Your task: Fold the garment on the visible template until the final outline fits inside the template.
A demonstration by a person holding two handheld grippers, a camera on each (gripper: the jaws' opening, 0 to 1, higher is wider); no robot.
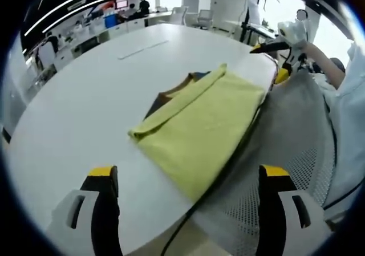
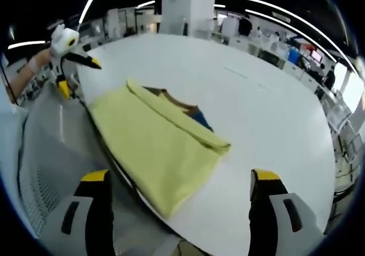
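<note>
A yellow garment [image 1: 199,122] lies folded on the white round table [image 1: 97,90], near its edge. A brown and blue template [image 1: 171,92] peeks out from under the garment's far side. My left gripper [image 1: 191,210] hovers open, short of the garment, with nothing between its jaws. In the right gripper view the same yellow garment [image 2: 151,139] covers most of the template [image 2: 179,104]. My right gripper [image 2: 179,213] is open too and holds nothing. A hand holds the right gripper [image 1: 282,42] up beyond the garment, and the left gripper [image 2: 68,48] shows past the garment's other end.
A grey mesh chair back [image 1: 291,147] stands against the table edge by the garment, with a black cable [image 1: 228,165] running along the edge. A pale strip [image 1: 142,49] lies on the table farther out. Desks, chairs and people fill the room behind.
</note>
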